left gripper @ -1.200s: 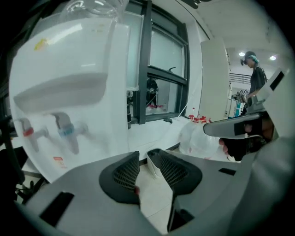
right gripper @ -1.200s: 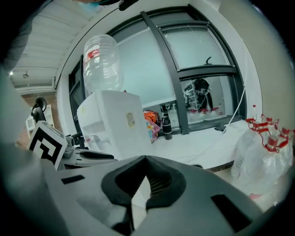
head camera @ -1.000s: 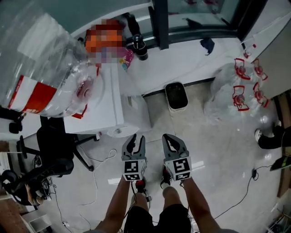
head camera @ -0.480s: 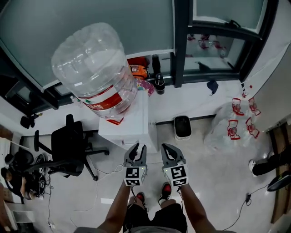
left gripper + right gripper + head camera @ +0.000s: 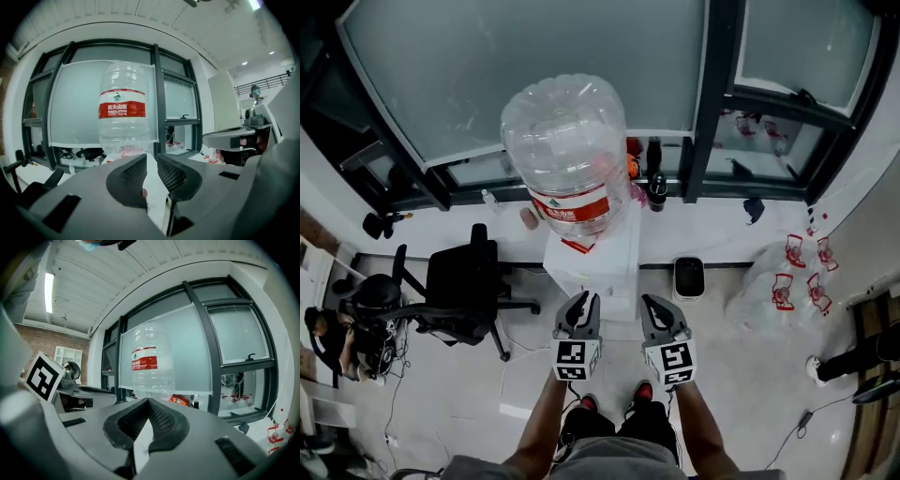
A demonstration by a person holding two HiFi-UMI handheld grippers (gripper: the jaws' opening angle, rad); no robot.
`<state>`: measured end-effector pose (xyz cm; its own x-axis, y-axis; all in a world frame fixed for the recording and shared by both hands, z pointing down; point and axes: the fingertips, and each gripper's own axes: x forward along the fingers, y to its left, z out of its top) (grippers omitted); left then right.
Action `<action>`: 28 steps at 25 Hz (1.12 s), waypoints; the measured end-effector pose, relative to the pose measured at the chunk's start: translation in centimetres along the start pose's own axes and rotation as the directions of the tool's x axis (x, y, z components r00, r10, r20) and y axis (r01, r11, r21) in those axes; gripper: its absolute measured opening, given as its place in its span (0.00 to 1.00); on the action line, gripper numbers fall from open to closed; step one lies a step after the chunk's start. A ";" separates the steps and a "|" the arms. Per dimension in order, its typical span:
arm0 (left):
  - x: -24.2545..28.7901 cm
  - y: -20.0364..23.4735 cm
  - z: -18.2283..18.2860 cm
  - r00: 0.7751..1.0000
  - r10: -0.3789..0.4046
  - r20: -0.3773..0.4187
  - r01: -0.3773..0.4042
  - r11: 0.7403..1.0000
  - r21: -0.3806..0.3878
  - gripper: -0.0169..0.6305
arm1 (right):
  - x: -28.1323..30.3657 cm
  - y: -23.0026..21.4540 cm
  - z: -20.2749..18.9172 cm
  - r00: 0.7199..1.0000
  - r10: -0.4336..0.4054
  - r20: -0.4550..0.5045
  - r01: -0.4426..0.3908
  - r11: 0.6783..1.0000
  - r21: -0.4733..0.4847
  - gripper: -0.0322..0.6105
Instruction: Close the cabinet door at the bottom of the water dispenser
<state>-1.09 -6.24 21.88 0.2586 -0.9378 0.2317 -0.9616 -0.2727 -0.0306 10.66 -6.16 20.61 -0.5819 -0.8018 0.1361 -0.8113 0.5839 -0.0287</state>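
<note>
The white water dispenser stands straight ahead with a large clear bottle upside down on top, red label showing. Its lower cabinet door is hidden from above. Both grippers are held up side by side just in front of it, touching nothing. My left gripper has a narrow gap between its jaws, which are closing on nothing; in the left gripper view the left gripper looks level at the bottle. My right gripper is shut and empty, and the right gripper faces the bottle.
A black office chair stands left of the dispenser. A small white bin and a pile of clear empty bottles lie to its right. Small bottles line the window ledge. A person's shoe shows at far right.
Both grippers have risen together, and the view has lifted. The dispenser and bottle have shifted from the upper left to upright in the centre. The left jaws have narrowed.
</note>
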 end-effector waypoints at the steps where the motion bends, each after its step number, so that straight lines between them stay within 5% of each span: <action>1: -0.8 0.5 0.4 1.000 0.008 0.005 -0.008 1.000 -0.004 0.16 | -0.2 0.6 0.5 1.000 0.007 0.004 -0.007 1.000 -0.004 0.07; 12: -8.1 4.0 1.4 1.000 0.017 0.003 -0.017 1.000 0.007 0.11 | -2.0 6.1 3.1 1.000 -0.013 0.024 0.013 1.000 -0.002 0.07; 28: -14.1 7.0 0.4 1.000 0.024 0.017 -0.023 1.000 -0.003 0.11 | -5.7 9.9 0.7 0.997 -0.068 -0.042 0.067 0.998 -0.008 0.07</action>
<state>-11.47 4.97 17.97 0.2374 -0.9475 0.2140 -0.9677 -0.2500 -0.0333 5.86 4.09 18.86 -0.5229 -0.8334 0.1789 -0.8482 0.5296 -0.0116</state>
